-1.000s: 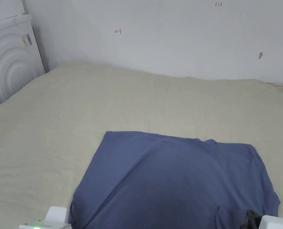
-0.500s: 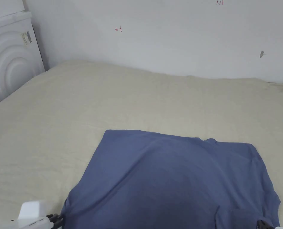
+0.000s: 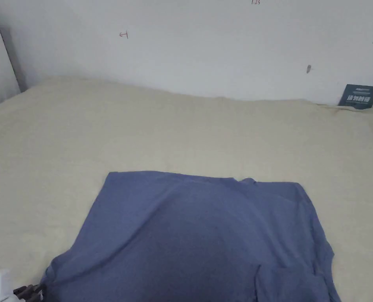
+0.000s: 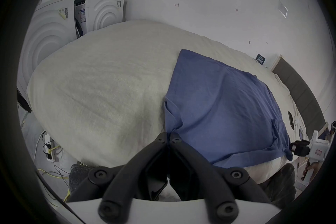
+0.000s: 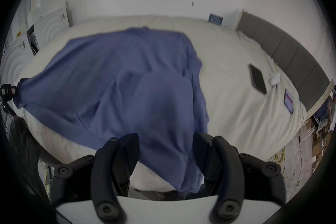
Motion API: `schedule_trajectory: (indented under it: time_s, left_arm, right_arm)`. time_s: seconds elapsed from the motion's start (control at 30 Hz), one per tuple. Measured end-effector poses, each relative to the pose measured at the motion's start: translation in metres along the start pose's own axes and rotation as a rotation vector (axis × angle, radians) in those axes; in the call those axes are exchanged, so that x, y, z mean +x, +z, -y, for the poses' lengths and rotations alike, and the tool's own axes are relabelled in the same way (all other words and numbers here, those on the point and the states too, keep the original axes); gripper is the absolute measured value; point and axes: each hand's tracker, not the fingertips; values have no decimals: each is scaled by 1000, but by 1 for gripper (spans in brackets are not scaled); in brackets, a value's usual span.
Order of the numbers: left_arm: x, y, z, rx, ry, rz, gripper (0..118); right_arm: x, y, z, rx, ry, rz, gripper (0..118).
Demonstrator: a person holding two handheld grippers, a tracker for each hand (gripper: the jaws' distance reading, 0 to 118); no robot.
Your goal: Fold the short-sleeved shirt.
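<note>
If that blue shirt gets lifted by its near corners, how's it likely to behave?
Probably floppy: the blue shirt drapes and creases over the bed. It likely sags between grips, since the left gripper pinches just one bunched corner. It seems light, thin fabric.

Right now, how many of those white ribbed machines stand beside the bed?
2: the nearer machine at the bed's left side, the farther machine behind it against the wall. More may be hidden.

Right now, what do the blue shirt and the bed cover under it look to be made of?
Blue shirt: thin, soft knit, probably cotton jersey, matte; it drapes in loose folds and bunches where the left tool pinches its corner.
Bed cover: cream woven cloth, linen-like or coarse cotton, matte; a fine slubby grain and shallow creases show. The exact fibre of either cannot be told.
</note>
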Motion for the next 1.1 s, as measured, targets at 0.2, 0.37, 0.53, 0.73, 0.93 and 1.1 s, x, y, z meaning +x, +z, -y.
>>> schedule_trajectory:
  time_s: [0.2,0.37,0.53,0.73,0.93,1.1]
  left_arm:
    - [-2,-5,1,0,9,-6,0]
    - [-14,-14,3,0,-1,-8,0]
    - [-21,-14,6,31,0,11,0]
    - [-20,-13,-7,129,1,28,0]
    - [-3,-30,-48,164,-7,40,0]
    - [14,-56,-100,196,-30,26,0]
  right_arm:
    - [7,-28,5,-54,-48,-17,66]
    - [5,-20,4,-22,-75,-48,5]
    - [8,-4,11,78,-110,-47,5]
    - [9,14,-3,263,-96,18,5]
    - [12,8,-55,365,-80,33,5]
    - [10,-12,-119,389,-45,30,5]
